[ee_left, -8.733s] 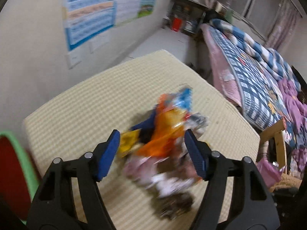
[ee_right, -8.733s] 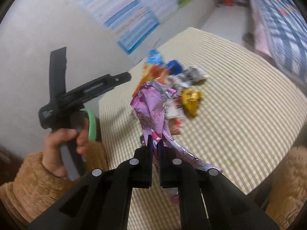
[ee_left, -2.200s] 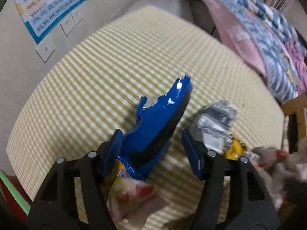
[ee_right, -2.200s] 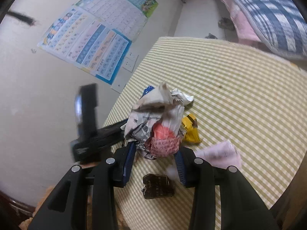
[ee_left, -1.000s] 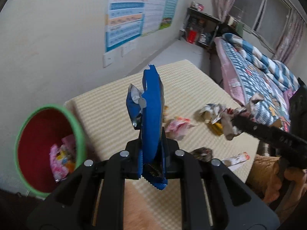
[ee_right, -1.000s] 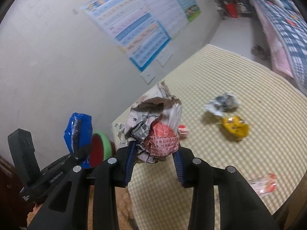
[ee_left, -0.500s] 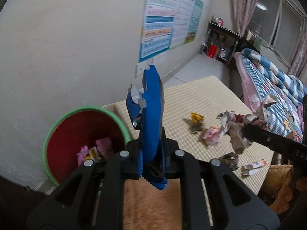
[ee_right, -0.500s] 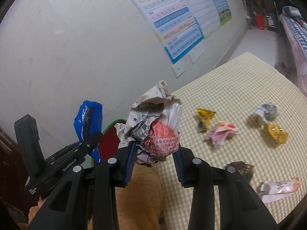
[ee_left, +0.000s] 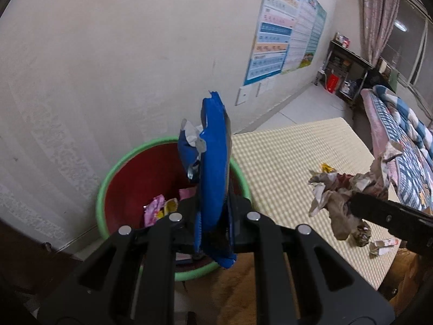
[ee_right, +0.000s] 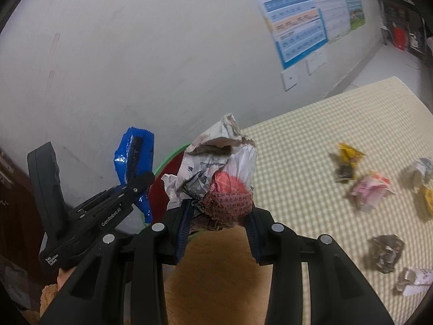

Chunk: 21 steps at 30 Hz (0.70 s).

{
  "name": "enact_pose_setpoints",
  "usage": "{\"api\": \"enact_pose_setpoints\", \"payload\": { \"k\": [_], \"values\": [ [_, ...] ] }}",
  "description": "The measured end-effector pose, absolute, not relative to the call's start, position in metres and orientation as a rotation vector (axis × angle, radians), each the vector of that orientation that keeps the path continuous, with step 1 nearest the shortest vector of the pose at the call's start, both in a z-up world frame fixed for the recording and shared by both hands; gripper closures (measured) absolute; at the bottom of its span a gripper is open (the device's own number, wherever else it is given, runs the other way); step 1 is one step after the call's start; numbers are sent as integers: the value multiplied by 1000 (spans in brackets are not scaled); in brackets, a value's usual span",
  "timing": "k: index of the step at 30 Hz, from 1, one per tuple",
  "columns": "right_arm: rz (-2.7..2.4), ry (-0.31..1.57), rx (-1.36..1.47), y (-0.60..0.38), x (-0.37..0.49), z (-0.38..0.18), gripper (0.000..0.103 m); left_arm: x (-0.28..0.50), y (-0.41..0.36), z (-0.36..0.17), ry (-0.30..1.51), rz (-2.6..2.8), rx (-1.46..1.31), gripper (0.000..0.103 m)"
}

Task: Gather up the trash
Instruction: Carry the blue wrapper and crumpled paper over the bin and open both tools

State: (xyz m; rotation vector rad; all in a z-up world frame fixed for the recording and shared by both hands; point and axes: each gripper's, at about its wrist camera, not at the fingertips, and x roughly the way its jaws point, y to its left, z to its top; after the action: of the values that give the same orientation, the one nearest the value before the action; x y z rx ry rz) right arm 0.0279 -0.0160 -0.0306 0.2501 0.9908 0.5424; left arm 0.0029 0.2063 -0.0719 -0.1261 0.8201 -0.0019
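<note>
My left gripper (ee_left: 213, 224) is shut on a blue snack wrapper (ee_left: 213, 168) and holds it upright over the near rim of a red bin with a green rim (ee_left: 113, 168). The bin holds pink and yellow wrappers (ee_left: 159, 208). My right gripper (ee_right: 219, 216) is shut on a crumpled newspaper ball (ee_right: 219, 178), held above the floor beside the bin (ee_right: 165, 173). In the right wrist view the left gripper (ee_right: 135, 181) and its blue wrapper (ee_right: 134, 157) are at the left. In the left wrist view the newspaper ball (ee_left: 343, 189) hangs at the right.
Several crumpled wrappers (ee_right: 370, 189) lie on the yellow checked table (ee_right: 311, 140); a dark one (ee_right: 387, 252) and a white one (ee_right: 414, 284) lie near its front edge. A white wall with posters (ee_left: 284, 40) is behind the bin. A bed (ee_left: 397, 124) stands at the far right.
Both grippers have swung left from the table toward the bin, each still holding its trash. The bin now sits right under the left gripper.
</note>
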Motion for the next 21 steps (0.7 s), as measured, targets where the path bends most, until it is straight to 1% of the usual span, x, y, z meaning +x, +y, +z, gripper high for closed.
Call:
{"api": "enact_pose_setpoints", "payload": {
  "k": [7,21],
  "values": [
    [576,1015,202,17,39,-37,67,4,234,-86,850,47,-154,89],
    [622,1090,131,70,73,-64,67,10,263,-119,928,119,-179,89]
  ]
}}
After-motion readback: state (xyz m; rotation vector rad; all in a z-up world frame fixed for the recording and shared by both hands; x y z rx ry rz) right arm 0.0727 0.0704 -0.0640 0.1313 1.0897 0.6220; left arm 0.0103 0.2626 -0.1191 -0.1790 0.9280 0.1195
